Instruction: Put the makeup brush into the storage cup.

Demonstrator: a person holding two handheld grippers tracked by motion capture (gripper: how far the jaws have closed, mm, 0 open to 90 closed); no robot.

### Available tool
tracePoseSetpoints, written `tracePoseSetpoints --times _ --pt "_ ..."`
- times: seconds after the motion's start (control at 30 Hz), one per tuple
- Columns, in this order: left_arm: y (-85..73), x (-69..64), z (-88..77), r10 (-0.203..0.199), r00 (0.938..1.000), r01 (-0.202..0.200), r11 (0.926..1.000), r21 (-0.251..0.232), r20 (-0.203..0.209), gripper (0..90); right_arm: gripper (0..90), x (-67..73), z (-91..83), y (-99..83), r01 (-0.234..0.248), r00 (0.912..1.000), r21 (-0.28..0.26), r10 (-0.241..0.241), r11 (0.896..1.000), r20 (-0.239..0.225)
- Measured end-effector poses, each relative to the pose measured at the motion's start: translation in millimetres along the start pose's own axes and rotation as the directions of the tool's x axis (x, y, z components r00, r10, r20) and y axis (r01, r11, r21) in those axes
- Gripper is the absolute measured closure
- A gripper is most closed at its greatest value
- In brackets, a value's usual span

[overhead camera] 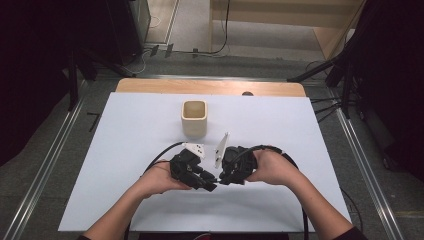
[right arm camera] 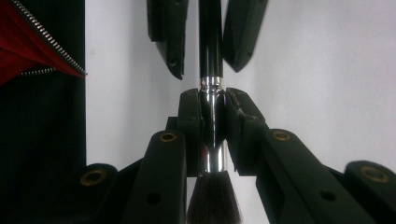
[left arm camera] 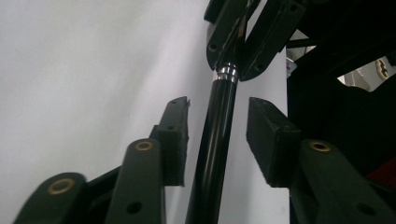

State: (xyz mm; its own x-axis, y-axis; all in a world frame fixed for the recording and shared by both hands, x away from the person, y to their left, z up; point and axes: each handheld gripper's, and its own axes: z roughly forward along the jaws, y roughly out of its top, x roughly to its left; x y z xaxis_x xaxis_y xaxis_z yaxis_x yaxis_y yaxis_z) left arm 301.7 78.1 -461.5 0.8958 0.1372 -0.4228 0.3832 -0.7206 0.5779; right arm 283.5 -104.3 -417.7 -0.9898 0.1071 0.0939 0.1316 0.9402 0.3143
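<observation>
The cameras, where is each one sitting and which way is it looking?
High view: above the table, looking down on the cup, both hands and grippers.
Left gripper view: on the left gripper, looking along its open jaws around the brush handle.
Right gripper view: on the right gripper, whose jaws pinch the brush's silver collar.
Both gripper views share the brush and the opposite gripper.

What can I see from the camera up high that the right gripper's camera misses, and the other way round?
High view alone: the cup standing on the white mat, and both hands.

Right gripper view alone: the brush's bristles and silver ferrule, clamped by the right gripper, and the black handle between the left gripper's parted fingers.

Both: the two grippers meeting tip to tip over the mat.
</observation>
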Motion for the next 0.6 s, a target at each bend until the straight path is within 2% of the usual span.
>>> tracePoseSetpoints --times 0.2,0.37,0.4,0.43,0.6 --pt "0.0 0.0 0.5 -0.007 1.0000 0.007 0.9999 0.010 0.005 69.3 78.8 1.0 0.7 -1.5 0.010 0.9999 0.002 -0.010 1.000 -0.001" --pt "-0.1 -2.0 0.2 0.025 0.9996 -0.025 0.9996 0.013 -0.011 75.0 78.7 0.7 1.7 -2.9 0.034 0.9994 -0.019 -0.034 0.999 -0.011" --pt "0.0 -1.9 0.7 0.026 0.9997 -0.026 0.9996 0.014 0.000 75.8 78.7 0.6 1.5 -3.2 0.040 0.9992 -0.020 -0.040 0.999 0.004" --pt "0.1 -2.0 0.9 0.030 0.9996 -0.030 0.9994 0.019 0.003 76.6 78.6 1.2 1.8 -3.7 0.034 0.9994 -0.020 -0.034 0.999 0.003" --pt "-0.2 -1.6 1.9 0.036 0.9991 -0.037 0.9989 0.030 0.021 78.8 77.8 0.3 4.1 -4.9 0.063 0.9980 -0.031 -0.063 0.998 0.009"
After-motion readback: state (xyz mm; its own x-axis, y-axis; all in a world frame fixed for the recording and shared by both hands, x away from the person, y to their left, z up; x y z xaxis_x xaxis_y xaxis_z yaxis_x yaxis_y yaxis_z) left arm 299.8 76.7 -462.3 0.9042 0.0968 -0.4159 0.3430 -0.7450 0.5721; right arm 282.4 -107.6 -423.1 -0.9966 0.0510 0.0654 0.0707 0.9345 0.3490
